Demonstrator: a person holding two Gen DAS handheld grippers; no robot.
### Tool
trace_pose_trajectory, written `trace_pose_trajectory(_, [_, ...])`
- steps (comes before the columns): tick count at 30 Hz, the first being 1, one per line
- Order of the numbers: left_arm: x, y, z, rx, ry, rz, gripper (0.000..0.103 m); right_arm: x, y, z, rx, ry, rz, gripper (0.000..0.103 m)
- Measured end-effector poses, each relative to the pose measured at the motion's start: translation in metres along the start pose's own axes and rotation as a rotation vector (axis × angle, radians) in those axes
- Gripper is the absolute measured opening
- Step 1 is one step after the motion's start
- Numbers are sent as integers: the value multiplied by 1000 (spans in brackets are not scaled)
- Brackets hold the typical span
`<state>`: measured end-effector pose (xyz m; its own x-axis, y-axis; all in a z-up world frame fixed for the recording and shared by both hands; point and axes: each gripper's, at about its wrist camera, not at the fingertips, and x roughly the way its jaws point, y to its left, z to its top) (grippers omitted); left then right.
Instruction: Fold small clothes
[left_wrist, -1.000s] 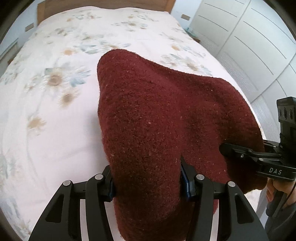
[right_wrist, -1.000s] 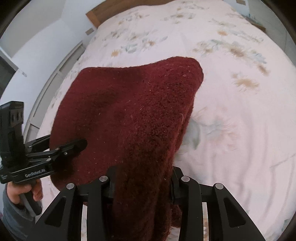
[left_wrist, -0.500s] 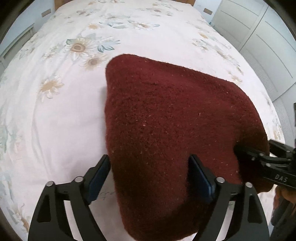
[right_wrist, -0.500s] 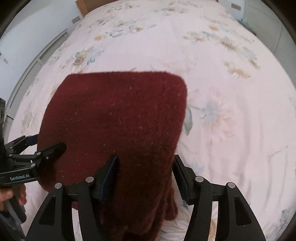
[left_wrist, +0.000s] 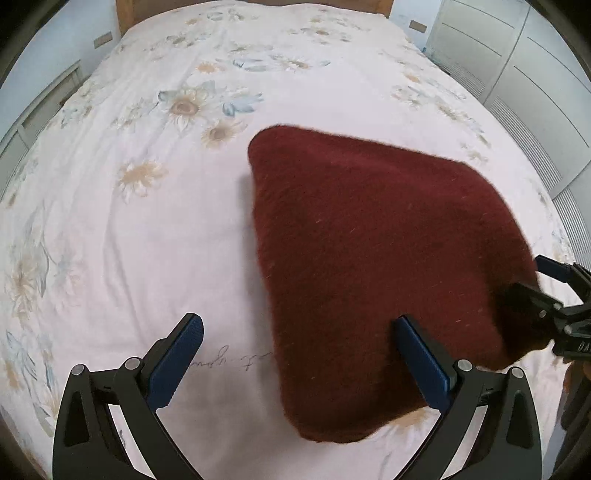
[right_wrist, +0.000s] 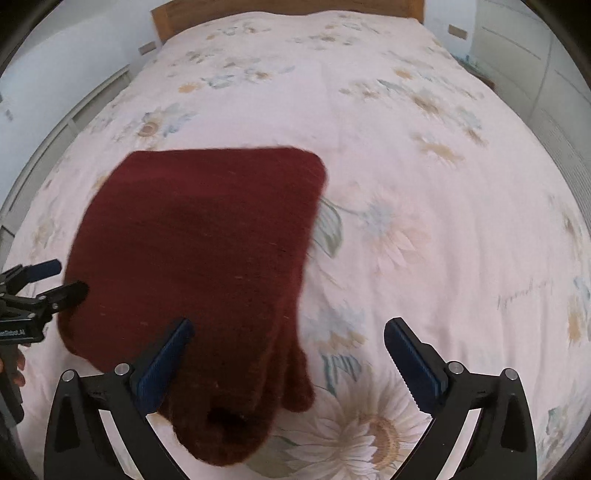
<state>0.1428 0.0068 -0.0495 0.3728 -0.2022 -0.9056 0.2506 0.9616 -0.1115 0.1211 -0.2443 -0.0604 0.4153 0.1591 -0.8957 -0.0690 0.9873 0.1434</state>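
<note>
The folded maroon sweater (left_wrist: 376, 266) lies on the floral bed (left_wrist: 147, 236); left gripper (left_wrist: 299, 332) and right gripper (right_wrist: 288, 332), fingers just spread wide apart, hover over its near corners, gripping nothing

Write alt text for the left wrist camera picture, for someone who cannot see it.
A dark red knitted garment lies folded on a bed with a pale floral sheet. The left gripper, at the bottom of the picture, stands wide open over the garment's near edge, and the right gripper, also open, reaches in from the right edge.

Dark red knit (right_wrist: 207, 236) lies on floral bedspread (right_wrist: 424, 155) — right gripper (right_wrist: 288, 347) just spread wide.
</note>
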Motion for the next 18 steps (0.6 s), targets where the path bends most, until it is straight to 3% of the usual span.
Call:
trace_pose_trajectory(4, [9,1,-12,40,-23,38,103,15,-21,-13,17,-22,-50,103])
trace_pose_trajectory(7, [13,3,-22,8,-19,7,103,20,-36,-24,67,-35,-27,103])
trace_pose_trajectory(10, [12,4,-23,18,-43,23,103,17,-36,-27,76,-46,-35,103])
trace_pose_trajectory(18, [-16,11,-13,-13,-80,32,102,-46,-19,-19,78,-145,-30,103])
